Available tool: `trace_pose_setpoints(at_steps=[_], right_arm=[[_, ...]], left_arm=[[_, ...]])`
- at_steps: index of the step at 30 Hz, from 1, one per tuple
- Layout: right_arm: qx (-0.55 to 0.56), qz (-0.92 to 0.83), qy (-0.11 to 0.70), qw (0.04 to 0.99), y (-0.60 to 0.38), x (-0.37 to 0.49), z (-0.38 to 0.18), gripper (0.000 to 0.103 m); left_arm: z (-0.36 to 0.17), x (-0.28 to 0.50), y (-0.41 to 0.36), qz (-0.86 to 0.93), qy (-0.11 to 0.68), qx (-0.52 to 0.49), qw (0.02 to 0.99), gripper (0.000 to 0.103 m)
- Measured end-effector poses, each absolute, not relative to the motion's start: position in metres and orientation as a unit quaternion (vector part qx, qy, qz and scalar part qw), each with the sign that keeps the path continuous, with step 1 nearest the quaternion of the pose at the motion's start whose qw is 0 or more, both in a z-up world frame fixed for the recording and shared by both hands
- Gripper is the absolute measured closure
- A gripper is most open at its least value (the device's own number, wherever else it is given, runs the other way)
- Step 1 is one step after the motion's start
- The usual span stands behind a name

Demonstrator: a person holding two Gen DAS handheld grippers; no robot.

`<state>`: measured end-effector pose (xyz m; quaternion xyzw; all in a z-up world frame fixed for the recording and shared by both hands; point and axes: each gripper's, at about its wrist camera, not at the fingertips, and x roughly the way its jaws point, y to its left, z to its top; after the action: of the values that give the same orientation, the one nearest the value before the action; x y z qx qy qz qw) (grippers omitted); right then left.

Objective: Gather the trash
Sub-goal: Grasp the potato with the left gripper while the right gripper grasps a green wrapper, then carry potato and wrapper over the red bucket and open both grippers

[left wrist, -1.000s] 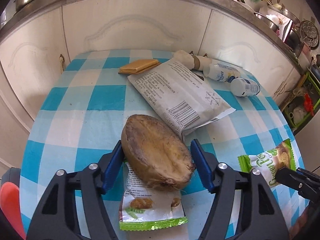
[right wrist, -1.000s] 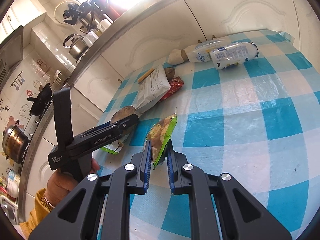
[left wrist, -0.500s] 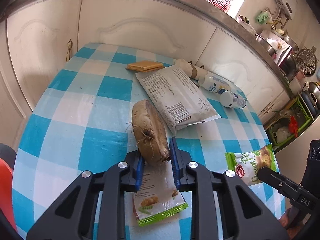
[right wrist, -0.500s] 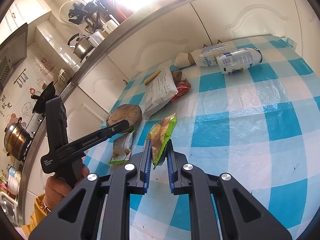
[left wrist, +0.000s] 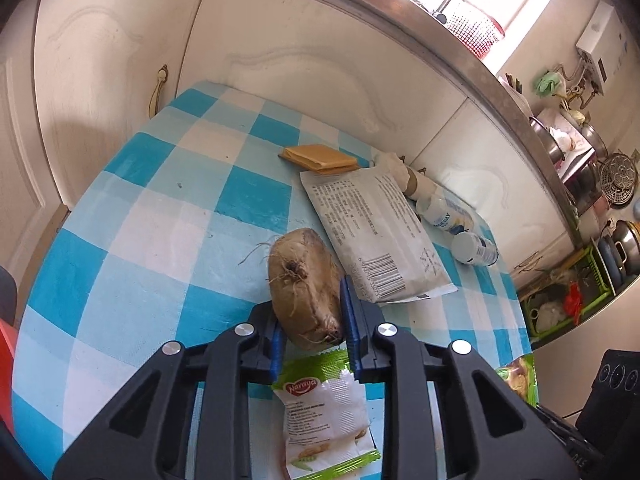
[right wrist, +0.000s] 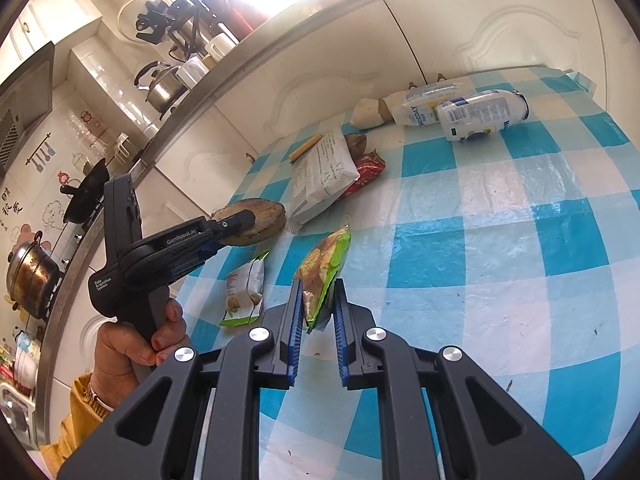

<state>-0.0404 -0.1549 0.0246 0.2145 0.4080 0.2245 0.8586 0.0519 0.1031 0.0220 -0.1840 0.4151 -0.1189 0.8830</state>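
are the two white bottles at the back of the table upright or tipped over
Tipped over. Both white bottles lie on their sides on the checked cloth near the cabinet, one partly across the other.

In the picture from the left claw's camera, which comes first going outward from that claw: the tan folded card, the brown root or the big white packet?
1. The brown root: pinched between the left claw's blue pads, lifted off the checked cloth.
2. The big white packet: lying flat just beyond the root, to its right.
3. The tan folded card: farthest, near the table's back edge by the cupboards.
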Motion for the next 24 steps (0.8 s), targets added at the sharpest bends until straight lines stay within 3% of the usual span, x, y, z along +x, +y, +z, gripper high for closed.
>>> trace_pose_setpoints(at_steps=[24], right_arm=[[0.186, 0.309, 0.416, 0.835, -0.090, -0.031, 0.047, 0.087]], left_arm=[[0.054, -0.033, 0.184, -0.077, 0.355, -0.213, 0.907, 0.085]])
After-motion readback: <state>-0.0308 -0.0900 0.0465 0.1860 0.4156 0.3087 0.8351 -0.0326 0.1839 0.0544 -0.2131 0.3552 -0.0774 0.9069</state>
